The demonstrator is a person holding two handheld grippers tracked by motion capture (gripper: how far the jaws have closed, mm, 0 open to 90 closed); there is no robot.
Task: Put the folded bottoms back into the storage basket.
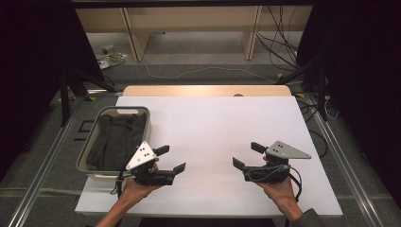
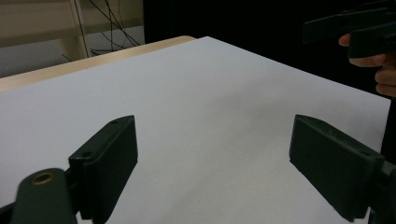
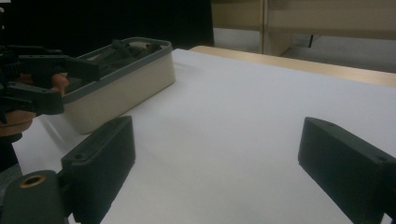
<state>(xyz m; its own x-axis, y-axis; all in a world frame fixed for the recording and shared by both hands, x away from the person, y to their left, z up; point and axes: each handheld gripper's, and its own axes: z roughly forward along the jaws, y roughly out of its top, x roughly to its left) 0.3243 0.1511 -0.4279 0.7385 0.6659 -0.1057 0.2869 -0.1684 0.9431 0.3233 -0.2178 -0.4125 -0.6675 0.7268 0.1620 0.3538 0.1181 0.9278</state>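
A white sheet is covering the wide bench (image 1: 213,132), leaving a strip of pale wood showing along the far edge. Beyond it grey carpet is stretching to a light wooden shelf frame (image 1: 189,28), with loose cables trailing over the floor (dark curtains are closing in on both sides).

On the left part of the bench a cream plastic tub with a grey rim (image 1: 146,124) is sitting, and dark grey folded cloth (image 1: 116,139) is lying inside it; the right gripper view is showing the same tub (image 3: 126,91) from the side, with the cloth (image 3: 123,51) bulging just above its rim.

I am holding my black left gripper (image 1: 171,160) low over the sheet, just beside the tub's near right corner, pointing toward the middle of the bench. Its jaws are standing wide apart with bare white sheet between them, as the left gripper view (image 2: 212,161) is showing.

My black right gripper (image 1: 247,155) is hovering well apart from it on the right half, facing the left one. Its jaws are also gaping wide, gripping nothing (image 3: 215,163).
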